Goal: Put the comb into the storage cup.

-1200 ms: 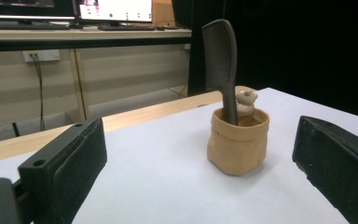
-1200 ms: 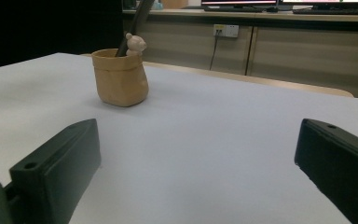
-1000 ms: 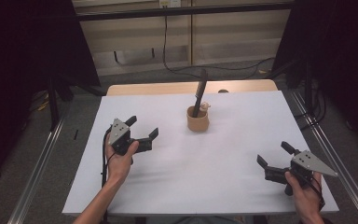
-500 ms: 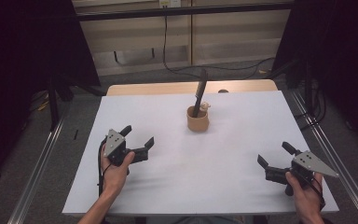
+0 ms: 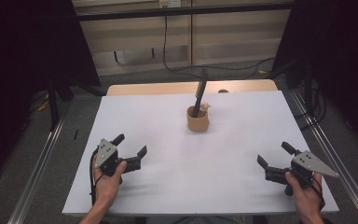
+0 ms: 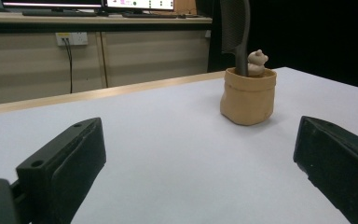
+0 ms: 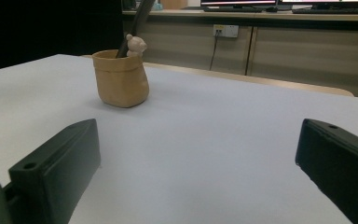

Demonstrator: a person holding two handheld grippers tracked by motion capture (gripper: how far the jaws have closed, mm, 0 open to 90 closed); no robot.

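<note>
A tan, bag-shaped pot (image 5: 198,120) (image 6: 248,95) (image 7: 120,78) stands upright at the far middle of the white table (image 5: 182,154). A dark comb-like tool (image 5: 199,91) (image 6: 235,28) sticks up out of it, beside a small pale bear figure (image 6: 256,63) (image 7: 135,45) at its rim. My left gripper (image 5: 130,145) rests open at the near left, jaws wide apart and empty, aimed toward the pot. At the near right, my right gripper (image 5: 275,154) is also open and empty, well short of the pot.
A wooden strip (image 5: 191,87) edges the table's far side. Metal rails (image 5: 42,158) run along both sides of the table. Behind are cabinet fronts with a wall socket (image 7: 225,31), hanging cables (image 5: 164,42) and monitors (image 6: 135,4).
My left gripper has drawn back toward the near left edge of the table, still open. The right gripper has hardly moved.
</note>
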